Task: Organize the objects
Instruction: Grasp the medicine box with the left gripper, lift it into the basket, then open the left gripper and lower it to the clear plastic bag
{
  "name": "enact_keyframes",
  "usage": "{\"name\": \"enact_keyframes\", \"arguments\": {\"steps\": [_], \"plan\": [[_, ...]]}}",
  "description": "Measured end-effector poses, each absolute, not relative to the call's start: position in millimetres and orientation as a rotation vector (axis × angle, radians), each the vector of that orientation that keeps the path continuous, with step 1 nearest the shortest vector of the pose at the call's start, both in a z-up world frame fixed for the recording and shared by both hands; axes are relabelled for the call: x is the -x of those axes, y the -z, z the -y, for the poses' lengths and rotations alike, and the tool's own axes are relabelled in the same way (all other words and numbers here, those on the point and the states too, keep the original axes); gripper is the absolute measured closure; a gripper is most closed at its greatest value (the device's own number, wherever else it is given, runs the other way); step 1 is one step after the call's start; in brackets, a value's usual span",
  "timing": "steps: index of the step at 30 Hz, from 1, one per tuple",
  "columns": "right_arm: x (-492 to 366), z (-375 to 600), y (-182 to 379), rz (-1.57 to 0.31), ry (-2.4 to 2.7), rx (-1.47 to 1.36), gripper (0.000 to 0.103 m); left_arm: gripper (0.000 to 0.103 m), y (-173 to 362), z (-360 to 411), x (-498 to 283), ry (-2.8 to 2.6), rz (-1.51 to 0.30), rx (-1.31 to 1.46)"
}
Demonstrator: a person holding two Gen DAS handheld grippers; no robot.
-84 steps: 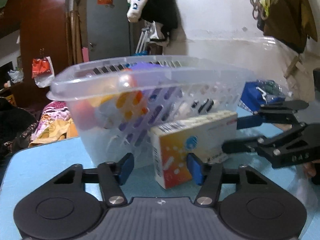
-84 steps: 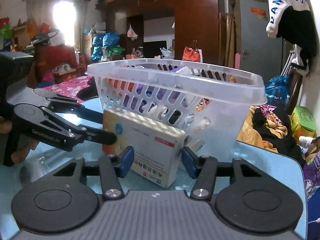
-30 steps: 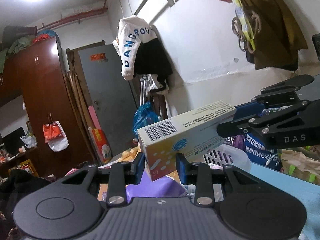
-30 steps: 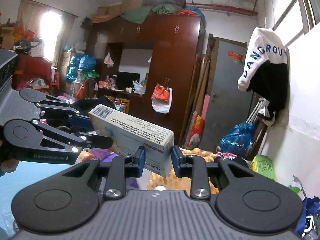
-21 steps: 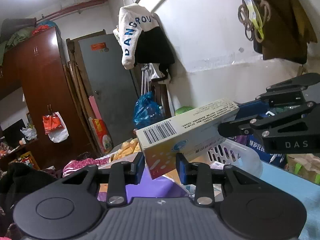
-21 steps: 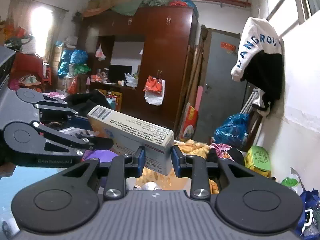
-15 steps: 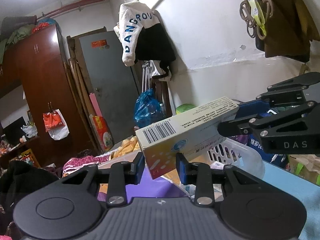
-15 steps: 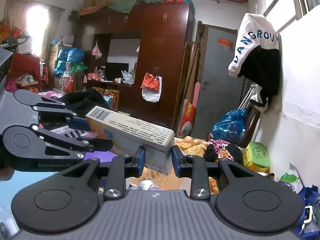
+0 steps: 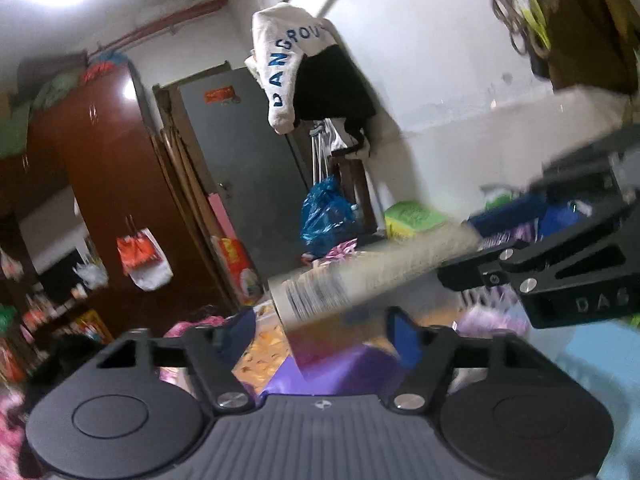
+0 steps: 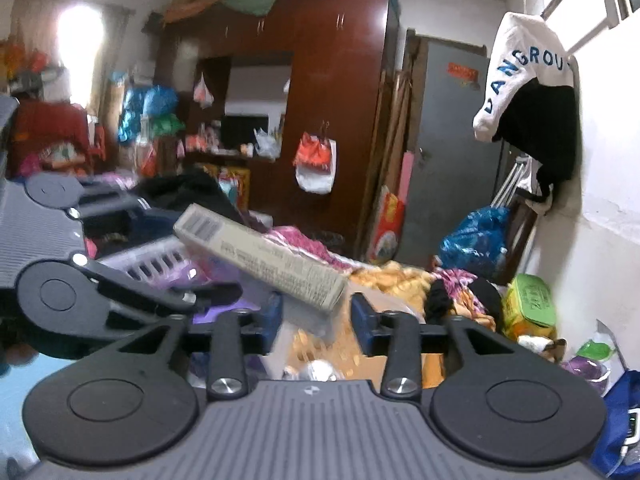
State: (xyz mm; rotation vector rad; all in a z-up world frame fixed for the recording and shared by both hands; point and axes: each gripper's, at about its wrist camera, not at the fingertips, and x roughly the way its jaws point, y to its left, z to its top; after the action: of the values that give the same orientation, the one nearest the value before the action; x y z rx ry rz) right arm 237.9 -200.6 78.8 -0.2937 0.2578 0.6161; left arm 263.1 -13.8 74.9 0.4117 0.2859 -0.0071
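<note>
Since half a sec ago both grippers have let go: left gripper (image 9: 322, 330) and right gripper (image 10: 316, 314) jaws have just been opening and now stand spread, pads clear of the box (image 10: 260, 260). Box is between both sets of jaws but pinched by neither; blurred in left view, tilted, barcode end up at left in right view. Judged: dropping toward basket (image 10: 140, 262) below. Release done; this item's placing near complete. Basket: white slotted plastic, rim showing at left behind box. Contents: something purple (image 9: 344, 368) directly under box; rest too blurred to ID. Bench (image 9: 592, 344) light blue, near right.
</note>
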Motion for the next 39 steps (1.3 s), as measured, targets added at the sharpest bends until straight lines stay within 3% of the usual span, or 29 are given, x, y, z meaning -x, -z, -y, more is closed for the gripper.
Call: {"name": "enact_keyframes", "arguments": {"steps": [2,4,8,15,20,27,39], "plan": [[-235,207,-76,-0.250,-0.602,0.303,0.030,0.027,-74,11,-254,-0.001,-0.272,-0.434],[-231,219,-77,-0.250,-0.611,0.261,0.026,0.027,-78,0,-245,0.005,-0.272,-0.390],[-220,245,-80,-0.229,-0.615,0.149,0.001,0.027,-85,-20,-219,0.009,-0.262,-0.307],[-190,288,-56,-0.255,-0.640,-0.005,0.000,0.027,-75,-38,-158,0.019,-0.217,-0.248],[-155,323,-12,-0.338,-0.608,-0.136,0.000,0.026,-39,-55,-106,0.020,-0.247,-0.192],[-99,317,39,-0.333,-0.553,-0.076,0.000,0.026,24,-75,-56,-0.010,-0.310,-0.038],[-101,289,54,-0.300,-0.637,0.012,0.003,0.024,52,-63,-52,0.098,-0.319,-0.075]]}}
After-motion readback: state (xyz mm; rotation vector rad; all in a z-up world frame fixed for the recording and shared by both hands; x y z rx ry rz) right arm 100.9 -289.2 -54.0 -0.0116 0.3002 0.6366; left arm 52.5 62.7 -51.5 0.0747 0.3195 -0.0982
